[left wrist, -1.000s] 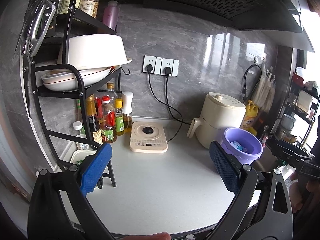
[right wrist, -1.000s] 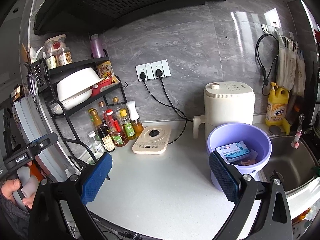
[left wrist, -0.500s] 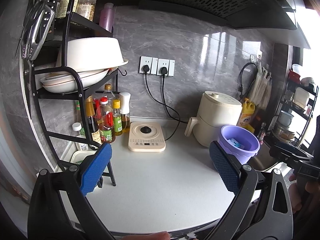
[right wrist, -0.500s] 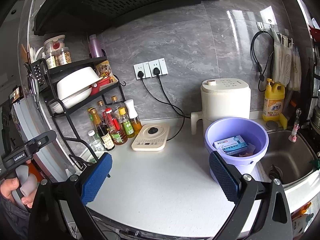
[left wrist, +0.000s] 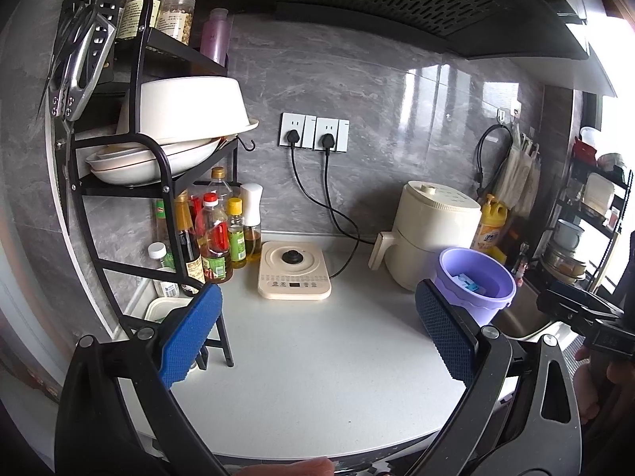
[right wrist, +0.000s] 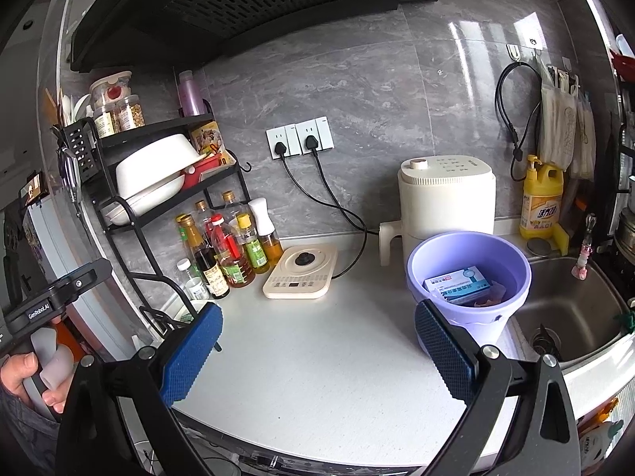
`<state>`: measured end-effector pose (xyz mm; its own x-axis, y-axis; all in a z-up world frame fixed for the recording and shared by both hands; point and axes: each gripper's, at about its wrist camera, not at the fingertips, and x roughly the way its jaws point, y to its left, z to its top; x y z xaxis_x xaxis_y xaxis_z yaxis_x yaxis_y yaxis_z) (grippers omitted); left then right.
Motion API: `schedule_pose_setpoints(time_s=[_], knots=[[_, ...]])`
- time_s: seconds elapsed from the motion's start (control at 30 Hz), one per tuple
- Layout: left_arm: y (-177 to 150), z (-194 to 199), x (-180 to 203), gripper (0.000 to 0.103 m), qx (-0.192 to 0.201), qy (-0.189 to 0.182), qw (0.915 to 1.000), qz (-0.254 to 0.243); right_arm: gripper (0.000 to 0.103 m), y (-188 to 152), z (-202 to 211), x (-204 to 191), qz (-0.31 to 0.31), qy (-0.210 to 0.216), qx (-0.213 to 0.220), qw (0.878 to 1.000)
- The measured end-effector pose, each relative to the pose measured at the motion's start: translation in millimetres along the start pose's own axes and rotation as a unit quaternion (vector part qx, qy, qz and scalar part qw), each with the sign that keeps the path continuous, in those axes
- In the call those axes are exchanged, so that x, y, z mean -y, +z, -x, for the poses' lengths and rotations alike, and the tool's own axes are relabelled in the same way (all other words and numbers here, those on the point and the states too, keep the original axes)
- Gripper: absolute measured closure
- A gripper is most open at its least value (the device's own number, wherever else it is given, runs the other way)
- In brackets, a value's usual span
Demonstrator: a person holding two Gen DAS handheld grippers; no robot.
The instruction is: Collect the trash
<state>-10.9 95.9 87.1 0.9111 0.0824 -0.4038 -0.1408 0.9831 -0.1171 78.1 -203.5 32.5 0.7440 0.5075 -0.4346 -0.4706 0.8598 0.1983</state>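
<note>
A purple bucket (right wrist: pixel 468 277) stands on the white counter (right wrist: pixel 317 357) beside the sink, with a blue-and-white box (right wrist: pixel 456 283) and some scraps inside. It also shows at the right of the left wrist view (left wrist: pixel 476 281). My right gripper (right wrist: pixel 317 349) is open and empty, held above the counter's front edge, left of the bucket. My left gripper (left wrist: pixel 317 337) is open and empty, farther back over the counter's front edge.
A cream cooker (right wrist: pixel 446 198), a flat cream appliance (right wrist: pixel 301 273) and a black rack (right wrist: pixel 158 182) with bowls and bottles (right wrist: pixel 226 250) line the back wall. A steel sink (right wrist: pixel 571 309) lies right of the bucket. A yellow detergent bottle (right wrist: pixel 541 198) stands behind it.
Both grippers have drawn back from the counter a little, so the bucket and appliances look smaller and farther away. Both stay open and empty.
</note>
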Motion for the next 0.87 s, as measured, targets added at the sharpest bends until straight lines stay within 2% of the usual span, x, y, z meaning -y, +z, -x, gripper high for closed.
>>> schedule_pose_setpoints(time_s=[0.33,0.87], knots=[[0,-6,4,0.006,0.000,0.001,1.0000,0.002,0.008,1,-1,0,0.007,-0.001,0.000,1.000],[-7,-32,-4,0.006,-0.025,0.001,0.9996,0.015,0.008,1,-22,9,-0.001,-0.011,-0.020,1.000]])
